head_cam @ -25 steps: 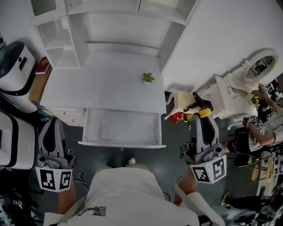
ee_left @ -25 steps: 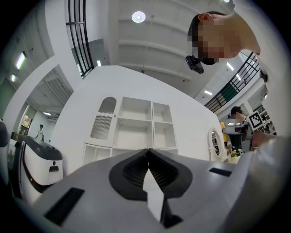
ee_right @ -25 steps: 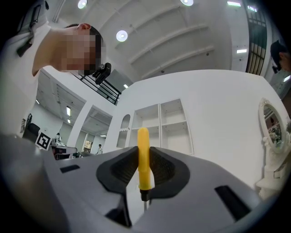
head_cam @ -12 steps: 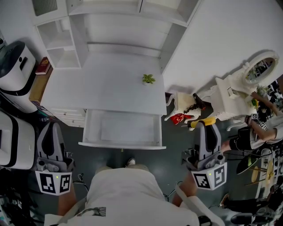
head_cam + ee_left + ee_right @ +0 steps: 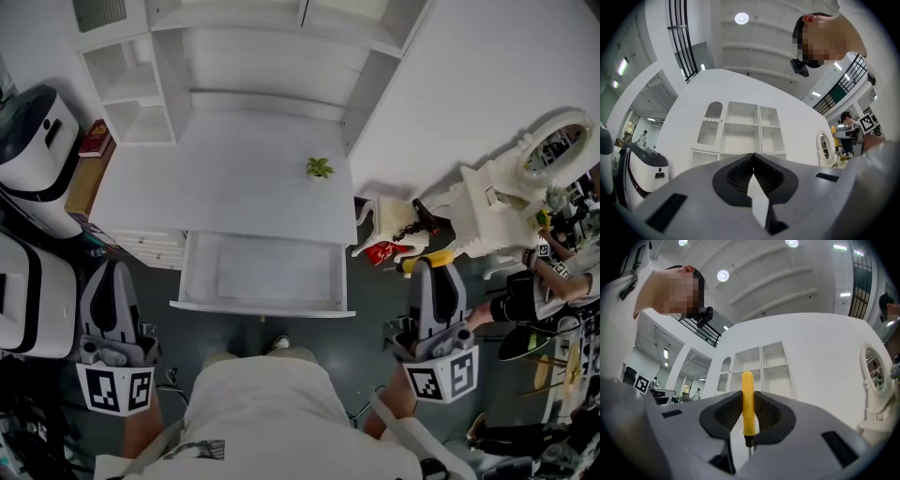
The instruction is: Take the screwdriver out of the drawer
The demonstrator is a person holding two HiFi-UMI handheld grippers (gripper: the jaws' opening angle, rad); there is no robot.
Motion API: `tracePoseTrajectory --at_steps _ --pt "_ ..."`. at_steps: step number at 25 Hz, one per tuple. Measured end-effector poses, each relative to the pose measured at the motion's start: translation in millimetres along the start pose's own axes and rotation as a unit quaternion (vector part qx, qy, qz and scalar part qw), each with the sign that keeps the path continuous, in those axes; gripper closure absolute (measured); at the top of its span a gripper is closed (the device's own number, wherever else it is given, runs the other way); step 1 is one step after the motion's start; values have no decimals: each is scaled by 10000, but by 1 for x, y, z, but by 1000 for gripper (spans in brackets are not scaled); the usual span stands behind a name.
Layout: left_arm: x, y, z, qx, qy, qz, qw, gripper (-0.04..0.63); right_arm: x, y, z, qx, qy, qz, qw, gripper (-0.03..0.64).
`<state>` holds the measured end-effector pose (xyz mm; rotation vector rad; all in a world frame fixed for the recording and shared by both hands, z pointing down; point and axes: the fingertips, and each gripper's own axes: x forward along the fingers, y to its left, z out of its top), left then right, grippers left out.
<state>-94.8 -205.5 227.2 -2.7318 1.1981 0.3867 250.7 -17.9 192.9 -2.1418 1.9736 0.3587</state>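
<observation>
My right gripper (image 5: 433, 267) is shut on the yellow-handled screwdriver (image 5: 747, 401), which stands upright between its black pads (image 5: 766, 414); its yellow handle (image 5: 424, 260) pokes out past the jaw tips in the head view. The gripper hangs right of the white drawer (image 5: 258, 306), which is pulled out from under the desk top and looks bare inside. My left gripper (image 5: 111, 277) is held left of the drawer, its jaws shut on nothing (image 5: 753, 157).
A small green plant (image 5: 319, 168) sits on the white desk (image 5: 216, 178) below the shelf unit (image 5: 141, 84). White machines (image 5: 28, 141) stand at the left. A white ornate vanity with an oval mirror (image 5: 553, 141), a red item (image 5: 382, 251) on the floor and another person (image 5: 539, 281) are at the right.
The right gripper with the screwdriver drifted a little to the right and the handle tip tilted. Left gripper and drawer stay as they were.
</observation>
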Motion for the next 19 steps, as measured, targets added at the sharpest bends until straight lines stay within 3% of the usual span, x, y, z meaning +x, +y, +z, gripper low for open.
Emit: tracePoseTrajectory --at_steps 19 --pt "-2 -3 0 18 24 46 10000 580 1 -2 -9 49 51 46 10000 531"
